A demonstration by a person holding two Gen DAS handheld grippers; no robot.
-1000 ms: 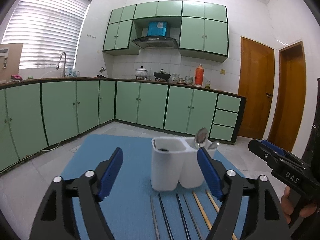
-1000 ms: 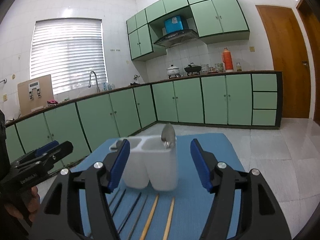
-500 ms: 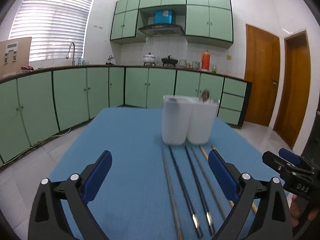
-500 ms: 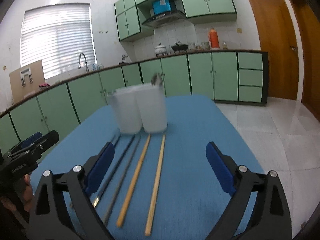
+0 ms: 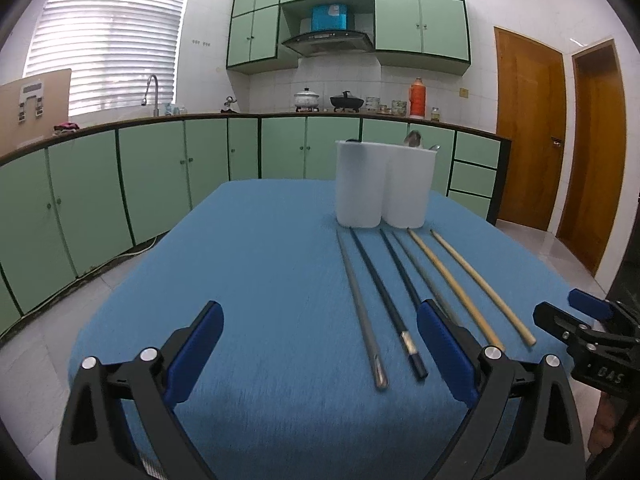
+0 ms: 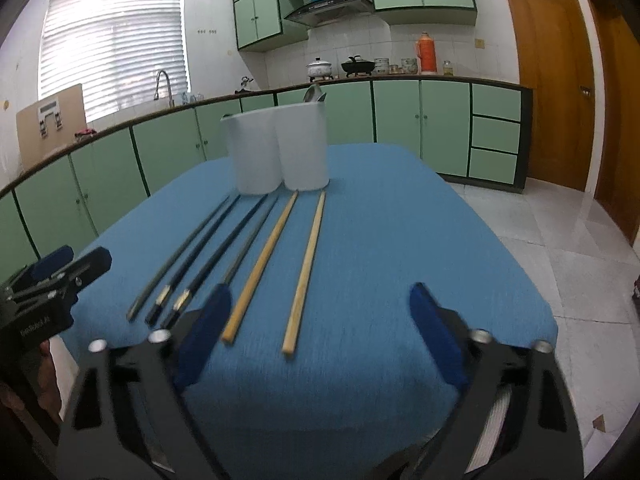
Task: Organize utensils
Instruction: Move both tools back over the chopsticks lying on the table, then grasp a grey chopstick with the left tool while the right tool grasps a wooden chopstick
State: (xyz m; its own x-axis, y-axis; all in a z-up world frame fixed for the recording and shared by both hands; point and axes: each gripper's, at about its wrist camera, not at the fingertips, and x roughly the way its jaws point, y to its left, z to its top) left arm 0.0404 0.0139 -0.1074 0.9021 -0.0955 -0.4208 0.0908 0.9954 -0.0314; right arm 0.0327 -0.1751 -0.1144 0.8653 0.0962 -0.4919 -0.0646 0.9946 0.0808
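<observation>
Looking along my left gripper (image 5: 320,344), whose jaws stand wide and empty above the blue tablecloth (image 5: 248,280), I count six chopsticks side by side: two grey (image 5: 360,300), two black (image 5: 384,296) and two wooden (image 5: 478,286), below one white two-compartment holder (image 5: 384,184) with spoons (image 5: 414,140) showing in its right compartment. Through my right gripper (image 6: 320,312), whose jaws are closing with nothing pressed between them, the same six chopsticks run from the holder (image 6: 280,152) toward me, one wooden stick (image 6: 306,270) lying between my fingers.
</observation>
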